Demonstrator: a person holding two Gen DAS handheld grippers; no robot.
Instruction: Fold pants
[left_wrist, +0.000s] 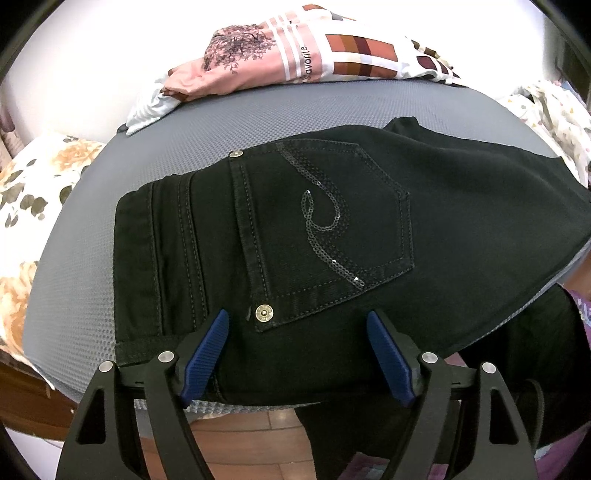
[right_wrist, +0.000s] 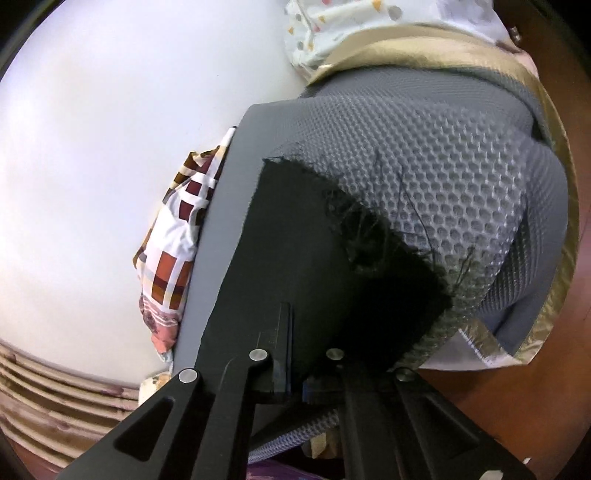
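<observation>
My work surface is a grey honeycomb-textured mat spread over a table; at its left edge lies a floral cloth in cream and orange, at the back a heap of pink and colour-blocked clothes against a white wall, and at the far right a pale dotted fabric; wooden floor shows below the near edge. In my right view the mat's border is trimmed with a gold band.

The black pants lie flat across the mat, waistband to the left, a back pocket with a sequin swirl facing up and a metal rivet at its near corner; the near side hangs over the table edge.

My left tongs stand apart, blue pads either side of the fabric, gripping nothing; my right tongs are pressed together on the pants' frayed leg hem.
</observation>
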